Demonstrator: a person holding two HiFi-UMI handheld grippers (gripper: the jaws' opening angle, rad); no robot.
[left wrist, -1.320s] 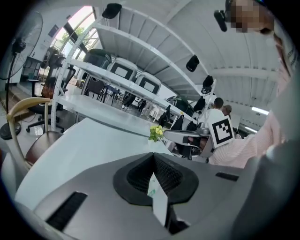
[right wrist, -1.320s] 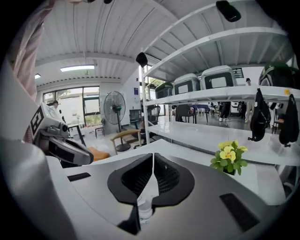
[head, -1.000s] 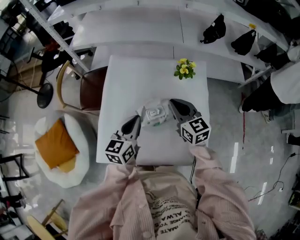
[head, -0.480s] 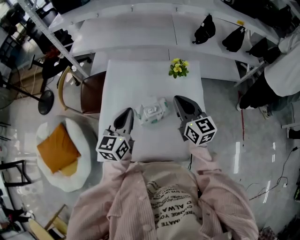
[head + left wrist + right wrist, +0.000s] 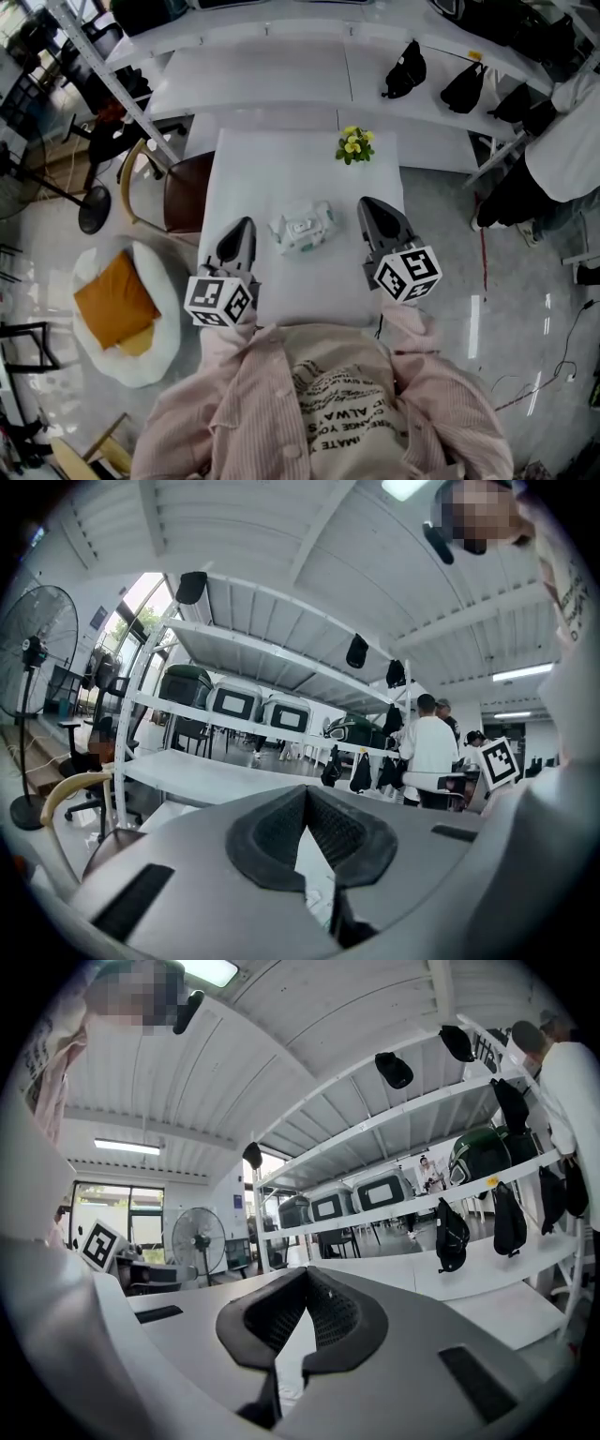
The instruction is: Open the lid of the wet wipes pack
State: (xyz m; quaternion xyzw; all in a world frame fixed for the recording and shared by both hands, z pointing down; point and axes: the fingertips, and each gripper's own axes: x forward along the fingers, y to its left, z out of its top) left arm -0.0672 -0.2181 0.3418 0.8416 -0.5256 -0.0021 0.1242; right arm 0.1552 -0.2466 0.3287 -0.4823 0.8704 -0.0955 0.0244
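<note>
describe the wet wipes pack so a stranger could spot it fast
Find the white rectangular table in front of the person. Near its middle lies a crinkly white plastic wet wipes pack with a rectangular lid on top. Unlike the small yellow-flowered plant at the far edge, it is flat and pale.

A small pot of yellow flowers (image 5: 352, 144) stands near the far edge of the white table (image 5: 281, 159), and a brown chair (image 5: 180, 192) sits against the table's left side. On the glossy floor to the left lies a round white pouf (image 5: 155, 328) with an orange cushion (image 5: 114, 298) on it, and a standing fan (image 5: 34, 649) rises farther back. Beyond the table, white shelving (image 5: 281, 70) carries black bags (image 5: 405, 67), and a person in a white top (image 5: 567, 155) stands at the right edge.
</note>
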